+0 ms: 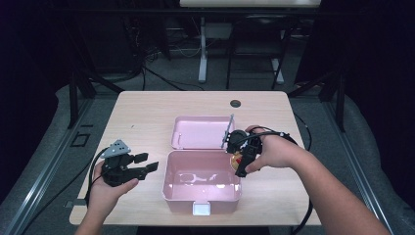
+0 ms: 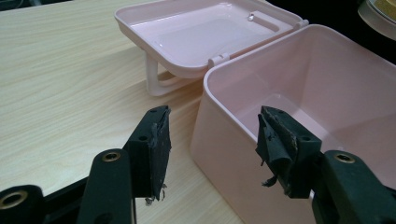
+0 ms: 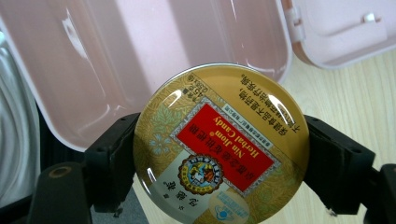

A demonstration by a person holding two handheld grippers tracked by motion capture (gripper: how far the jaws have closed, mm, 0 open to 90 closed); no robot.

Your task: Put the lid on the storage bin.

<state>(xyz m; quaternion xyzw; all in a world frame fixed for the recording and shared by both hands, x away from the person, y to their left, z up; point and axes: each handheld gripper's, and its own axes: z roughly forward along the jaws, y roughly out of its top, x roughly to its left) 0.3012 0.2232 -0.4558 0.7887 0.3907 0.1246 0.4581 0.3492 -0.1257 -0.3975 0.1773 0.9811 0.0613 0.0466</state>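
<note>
One round candy tin (image 3: 220, 145) sits clamped edge-on in my right gripper (image 1: 239, 159), over the pink box's (image 1: 169, 183) right rim. It looks light, stiff and glossy-slick, so I'd keep gripping the rim. My left gripper (image 1: 147, 164) hangs spread apart, empty.

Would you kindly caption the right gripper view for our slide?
Right tongs grip a round herbal candy tin over the open pink box.

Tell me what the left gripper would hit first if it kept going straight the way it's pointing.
Probably the near corner of the open pink box, dead ahead between the open left gripper jaws, though depth is hard to judge.
</note>
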